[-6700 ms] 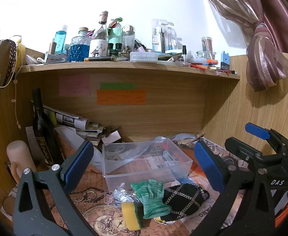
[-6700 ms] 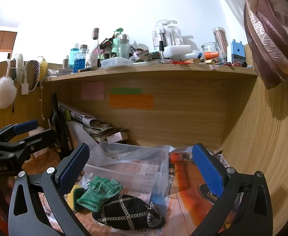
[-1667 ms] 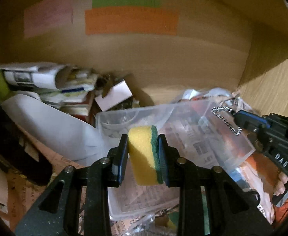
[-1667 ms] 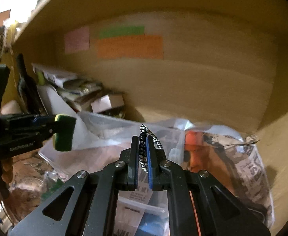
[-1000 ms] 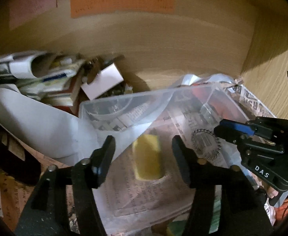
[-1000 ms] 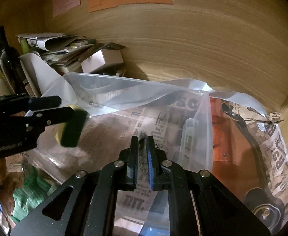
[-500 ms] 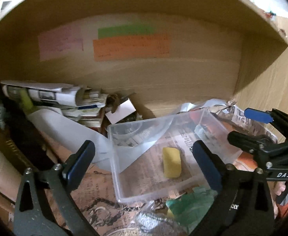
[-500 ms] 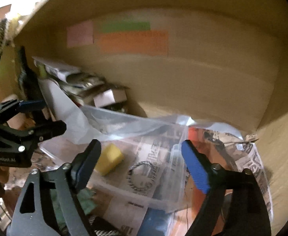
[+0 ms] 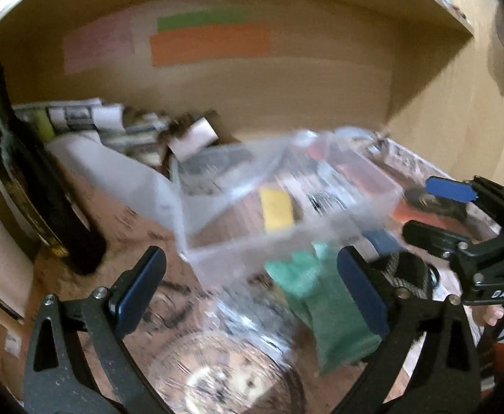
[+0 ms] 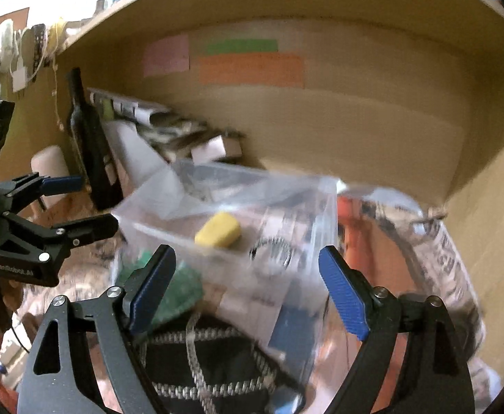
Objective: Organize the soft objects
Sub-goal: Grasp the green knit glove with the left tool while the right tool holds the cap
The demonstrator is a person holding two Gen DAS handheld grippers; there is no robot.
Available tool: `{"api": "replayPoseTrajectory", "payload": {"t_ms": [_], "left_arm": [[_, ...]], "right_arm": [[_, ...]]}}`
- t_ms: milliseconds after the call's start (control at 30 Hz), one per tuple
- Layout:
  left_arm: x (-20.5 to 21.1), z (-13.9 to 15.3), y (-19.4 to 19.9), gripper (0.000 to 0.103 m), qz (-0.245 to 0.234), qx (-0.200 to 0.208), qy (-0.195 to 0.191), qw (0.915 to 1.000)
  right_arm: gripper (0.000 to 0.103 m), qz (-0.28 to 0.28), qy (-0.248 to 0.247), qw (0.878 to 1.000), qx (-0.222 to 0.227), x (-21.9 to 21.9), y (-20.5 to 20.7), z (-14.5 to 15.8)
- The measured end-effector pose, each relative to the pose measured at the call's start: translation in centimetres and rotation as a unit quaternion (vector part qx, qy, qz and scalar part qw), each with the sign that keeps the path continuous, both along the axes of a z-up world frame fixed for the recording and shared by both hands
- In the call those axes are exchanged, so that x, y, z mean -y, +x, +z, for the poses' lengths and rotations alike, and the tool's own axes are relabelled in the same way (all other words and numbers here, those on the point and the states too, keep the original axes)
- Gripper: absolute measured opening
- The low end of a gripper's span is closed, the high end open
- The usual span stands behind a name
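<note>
Both grippers' fingers spread wide, empty: left gripper (image 9: 252,288), right gripper (image 10: 247,291).
Sponge (image 10: 218,234) and chain (image 10: 273,252) lie in the clear box (image 9: 286,238); green glove (image 9: 315,302) and black pouch (image 10: 210,369) wait in front, apparently touching it. Bottle (image 9: 41,193) and papers (image 9: 90,117) crowd the left.

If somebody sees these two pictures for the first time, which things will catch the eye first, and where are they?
The yellow sponge stands out, lying inside the clear bin at the centre, beside a small coiled chain. On the back wall, an orange note and a green note glow against the wood. In front of the bin lie a green glove and a black pouch, between the open blue pads of each hand-held gripper.
</note>
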State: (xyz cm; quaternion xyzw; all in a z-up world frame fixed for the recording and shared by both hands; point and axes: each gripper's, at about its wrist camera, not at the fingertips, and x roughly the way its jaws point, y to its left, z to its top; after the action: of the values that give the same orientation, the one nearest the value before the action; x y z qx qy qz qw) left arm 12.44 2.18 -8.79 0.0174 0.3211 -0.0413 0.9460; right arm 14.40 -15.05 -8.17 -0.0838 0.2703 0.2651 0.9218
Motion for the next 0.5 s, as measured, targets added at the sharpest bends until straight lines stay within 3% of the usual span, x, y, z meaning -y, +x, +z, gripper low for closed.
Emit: {"api": "replayPoseTrajectory", "payload": {"t_ms": [267, 300, 367, 467, 500], "left_arm": [[1.8, -2.3, -1.8, 0.099, -0.019, -0.022, -0.025, 0.9993], [1.8, -2.5, -2.0, 0.096, -0.017, -0.021, -0.027, 0.9993], [1.9, -2.7, -2.2, 0.081, -0.014, -0.024, -0.029, 0.9992], [1.9, -3.1, -2.6, 0.073, -0.005, -0.024, -0.044, 0.9987], [1.9, -3.2, -2.5, 0.07, -0.004, -0.024, -0.046, 0.9987]], "right_arm": [[0.083, -0.008, -0.008, 0.998, -0.054, 1.1, -2.0, -3.6], [0.083, -0.008, -0.006, 0.998, -0.057, 1.2, -2.4, -3.8], [0.083, -0.007, 0.0, 0.998, -0.067, 1.4, -2.8, -4.4], [0.081, -0.008, 0.0, 0.997, -0.075, 1.6, -3.0, -5.1], [0.076, -0.009, 0.0, 0.997, -0.076, 1.5, -3.0, -5.2]]}}
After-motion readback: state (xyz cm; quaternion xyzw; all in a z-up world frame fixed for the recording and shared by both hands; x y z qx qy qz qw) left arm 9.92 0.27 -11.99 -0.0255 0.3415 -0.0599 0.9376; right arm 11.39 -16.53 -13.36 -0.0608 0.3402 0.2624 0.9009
